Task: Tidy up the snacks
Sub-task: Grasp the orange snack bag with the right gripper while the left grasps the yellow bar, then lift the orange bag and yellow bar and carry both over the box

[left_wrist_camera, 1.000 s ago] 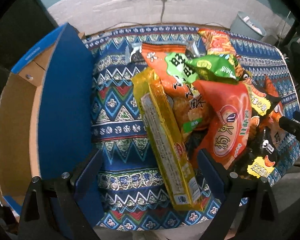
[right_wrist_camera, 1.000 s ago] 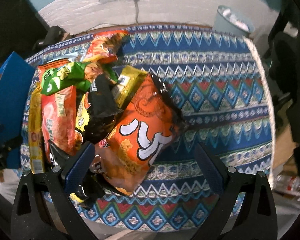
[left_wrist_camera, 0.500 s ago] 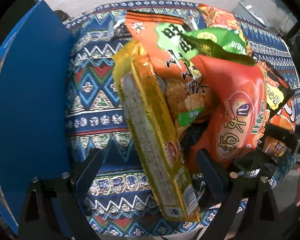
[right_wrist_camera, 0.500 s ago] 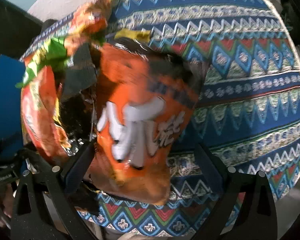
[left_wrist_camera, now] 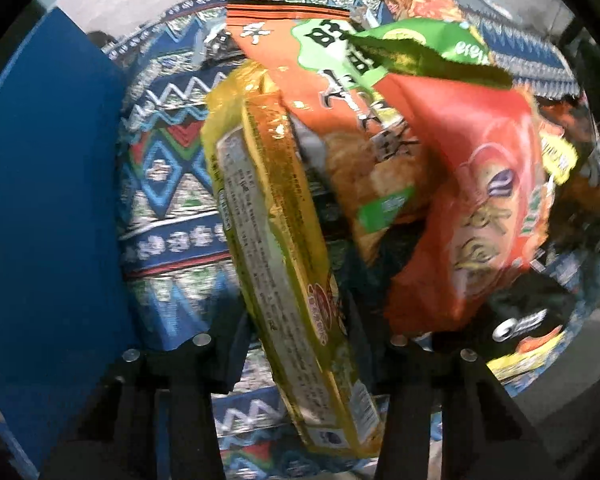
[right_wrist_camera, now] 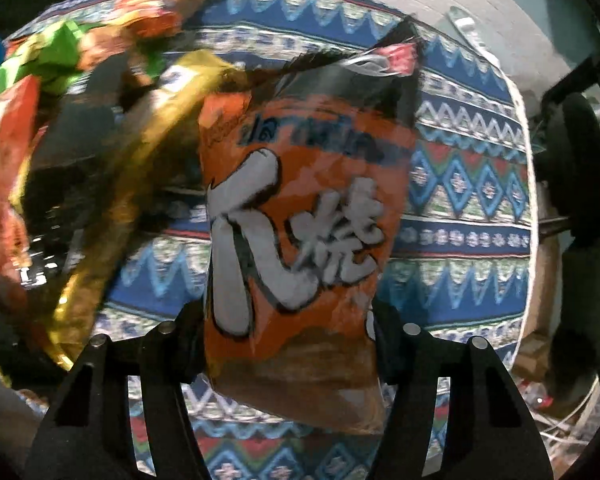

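The left claw [left_wrist_camera: 300, 344] is pinching the near part of a long yellow foil snack packet [left_wrist_camera: 276, 216], with one finger pressing on each side of it. The packet is stretching away toward the far side, over the desk with the blue patterned cloth [left_wrist_camera: 168, 168]. Just to the right of it, a red-orange snack bag [left_wrist_camera: 472, 200], an orange bag with a green label [left_wrist_camera: 340, 92] and a green bag [left_wrist_camera: 428, 48] are lying in a heap, touching one another. A tall blue cardboard box wall [left_wrist_camera: 48, 208] is standing at the left.

The right claw [right_wrist_camera: 290, 344] is gripping the lower part of an orange snack bag with big white characters [right_wrist_camera: 300, 216]; both fingers are pressing against its sides. The bag is standing upright in front of the cloth [right_wrist_camera: 472, 184]. The other bags are showing at the left, blurred.
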